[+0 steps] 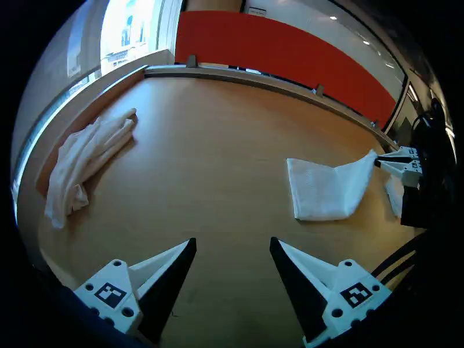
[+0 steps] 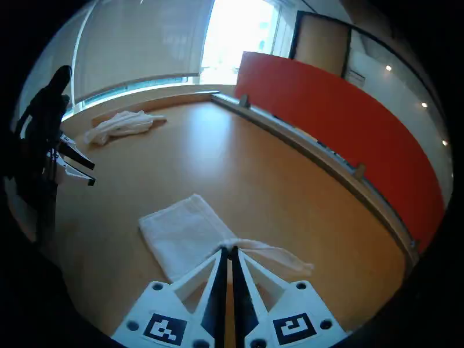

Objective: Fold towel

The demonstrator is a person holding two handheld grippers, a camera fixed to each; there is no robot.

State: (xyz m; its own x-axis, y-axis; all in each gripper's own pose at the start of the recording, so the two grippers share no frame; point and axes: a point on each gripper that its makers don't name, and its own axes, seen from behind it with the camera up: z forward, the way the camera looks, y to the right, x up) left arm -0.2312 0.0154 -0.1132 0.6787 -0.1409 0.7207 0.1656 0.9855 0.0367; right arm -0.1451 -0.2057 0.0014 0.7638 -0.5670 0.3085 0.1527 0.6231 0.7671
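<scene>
Towel (image 1: 325,191) is laid half-folded on the desk (image 1: 220,127), with one corner pinched and raised by the right claw (image 2: 227,250), whose fingers are clamped on the cloth. From that claw the towel is seen to run forward-left. The left claw (image 1: 232,240) is held spread and empty, well apart from it. The corner's lift is shown in the left gripper view, the pinch in the right gripper view. A crumpled cloth (image 1: 87,156) is noted at the desk's far edge.

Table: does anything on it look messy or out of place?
Yes: the crumpled towel near the window-side edge lies in a loose, unfolded heap, unlike the flat folded towel whose corner the right gripper pinches.
</scene>
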